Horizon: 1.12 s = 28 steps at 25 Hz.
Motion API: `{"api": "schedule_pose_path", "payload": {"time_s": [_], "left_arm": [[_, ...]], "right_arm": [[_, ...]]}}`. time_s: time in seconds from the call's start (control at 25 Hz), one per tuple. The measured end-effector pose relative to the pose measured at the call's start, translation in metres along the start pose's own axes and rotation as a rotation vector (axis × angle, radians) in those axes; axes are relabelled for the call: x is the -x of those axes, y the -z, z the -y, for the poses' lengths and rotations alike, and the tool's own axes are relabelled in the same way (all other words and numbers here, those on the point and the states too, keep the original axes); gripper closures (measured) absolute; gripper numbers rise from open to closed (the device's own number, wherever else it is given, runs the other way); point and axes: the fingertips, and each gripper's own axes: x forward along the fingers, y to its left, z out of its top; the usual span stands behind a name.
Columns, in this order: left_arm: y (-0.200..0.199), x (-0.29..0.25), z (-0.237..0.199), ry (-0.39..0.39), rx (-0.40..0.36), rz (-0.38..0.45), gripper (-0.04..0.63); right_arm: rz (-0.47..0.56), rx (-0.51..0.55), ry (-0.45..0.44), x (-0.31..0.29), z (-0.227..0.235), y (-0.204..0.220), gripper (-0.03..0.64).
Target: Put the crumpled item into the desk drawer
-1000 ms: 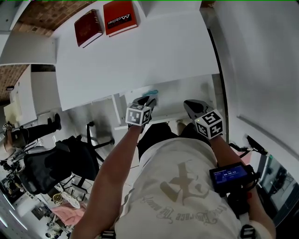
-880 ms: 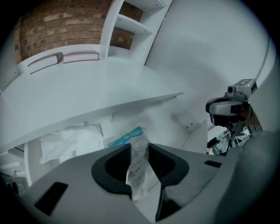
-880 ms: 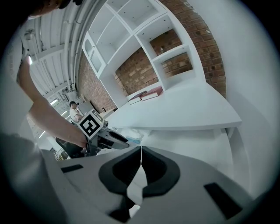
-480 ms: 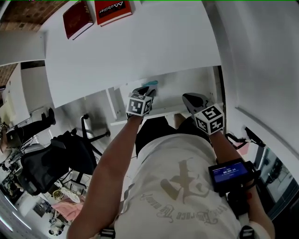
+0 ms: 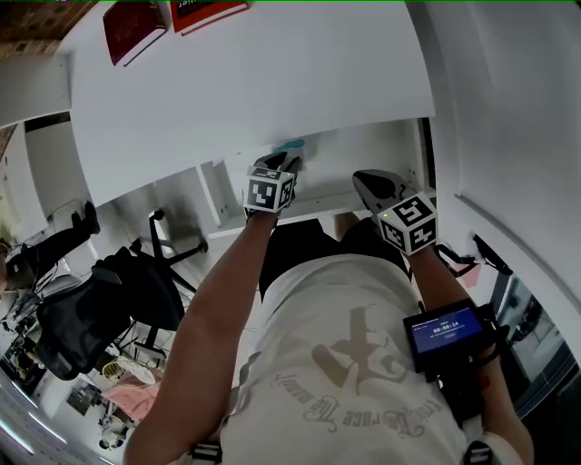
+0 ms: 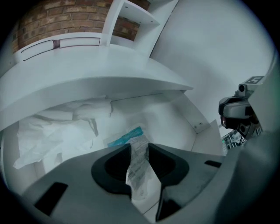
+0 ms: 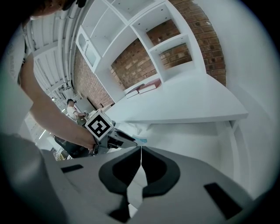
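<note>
Nearest, in the head view, a white printed T-shirt (image 5: 354, 363) fills the lower centre, with a small device with a lit blue screen (image 5: 445, 329) strapped to the right forearm at four o'clock. Both bare forearms reach towards twelve o'clock.

The left gripper (image 5: 281, 162) has its jaws clamped on the crumpled item (image 6: 140, 164), a wrinkled printed wrapper pinched between the dark pads, whose teal end pokes out past the fingertips towards eleven o'clock. The wrapper is held inside the open desk drawer (image 6: 170, 116), above its white floor; whether it touches the floor cannot be told. At three o'clock of it, well apart, the right gripper (image 7: 141, 151) has its jaws closed together with nothing between them, pointing into the same drawer.

At nine o'clock of the wrapper, a crumpled white sheet (image 6: 57, 131) lies in the drawer. At eight o'clock of the head view a black office chair (image 5: 100, 309) stands on the floor.

Above the drawer spreads the white desk top (image 5: 272, 73). At its far edge, at eleven o'clock, lie two red books (image 5: 132, 27), side by side. Beyond, white shelves (image 7: 166, 35) stand against a brick wall (image 6: 65, 22).
</note>
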Motion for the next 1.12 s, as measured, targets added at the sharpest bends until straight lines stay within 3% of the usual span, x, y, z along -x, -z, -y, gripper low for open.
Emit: {"api": "schedule_pose_path", "payload": {"time_s": [0.56, 1.12], "left_arm": [[0.008, -0.017, -0.004, -0.01, -0.024, -0.025, 0.454], [0.011, -0.017, 0.003, -0.012, -0.088, -0.065, 0.387]], "right_arm": [[-0.018, -0.023, 0.006, -0.003, -0.002, 0.007, 0.594], [-0.015, -0.015, 0.004, -0.007, -0.004, 0.004, 0.594]]}}
